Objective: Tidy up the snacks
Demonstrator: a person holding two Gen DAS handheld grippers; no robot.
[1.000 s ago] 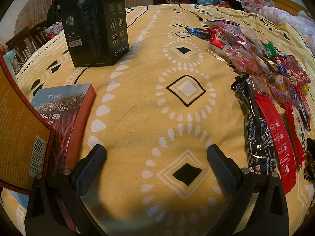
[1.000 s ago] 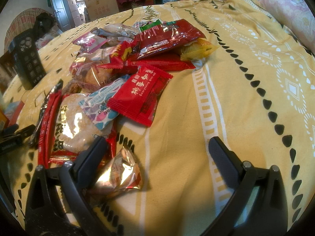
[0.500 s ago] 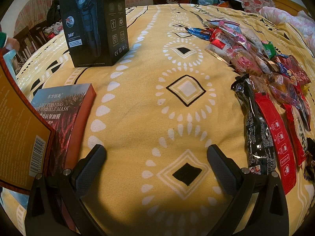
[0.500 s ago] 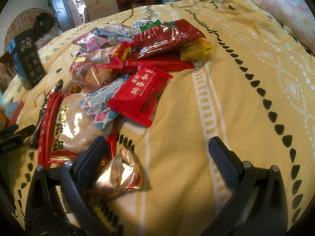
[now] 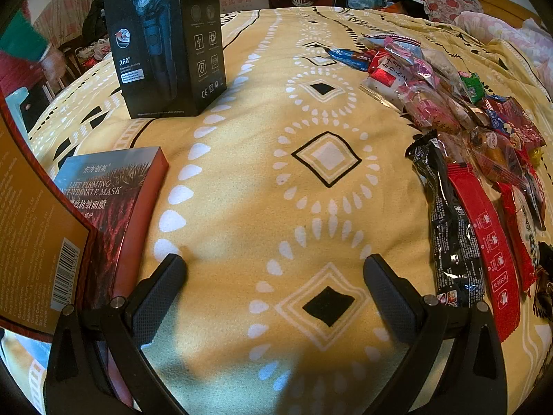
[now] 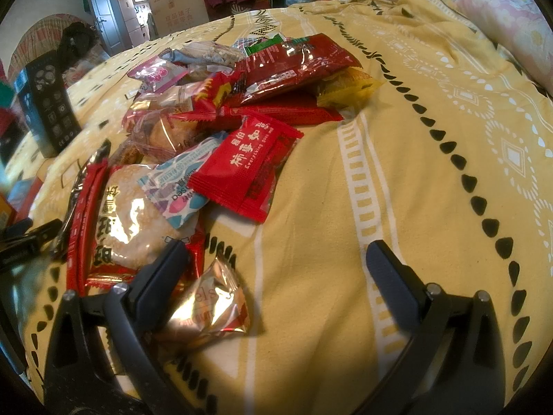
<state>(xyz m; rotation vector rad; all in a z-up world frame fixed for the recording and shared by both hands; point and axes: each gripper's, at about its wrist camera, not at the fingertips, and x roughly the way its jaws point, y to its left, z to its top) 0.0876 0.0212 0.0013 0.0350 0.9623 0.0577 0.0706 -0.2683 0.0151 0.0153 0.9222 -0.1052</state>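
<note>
A heap of wrapped snacks (image 6: 221, 117) lies on the yellow patterned bedspread (image 6: 397, 173). A red square packet (image 6: 247, 166) and a round rice cracker pack (image 6: 128, 221) sit at its near edge. A gold foil packet (image 6: 211, 307) lies just inside the left finger of my right gripper (image 6: 276, 273), which is open and holds nothing. In the left wrist view the same heap runs down the right side, with a long black packet (image 5: 449, 228) and a red strip (image 5: 487, 252) nearest. My left gripper (image 5: 274, 283) is open over bare bedspread (image 5: 242, 173).
A black shaver box (image 5: 166, 41) stands upright at the back left. A red mask box (image 5: 107, 204) lies flat near the left finger, with a brown box (image 5: 31, 228) at the left edge. A person's sleeve (image 5: 20, 55) shows far left. Clothes and cartons (image 6: 172, 3) sit beyond the bed.
Both grippers hold still. At the far left of the left wrist view a person's sleeve and hand have come further into sight.
</note>
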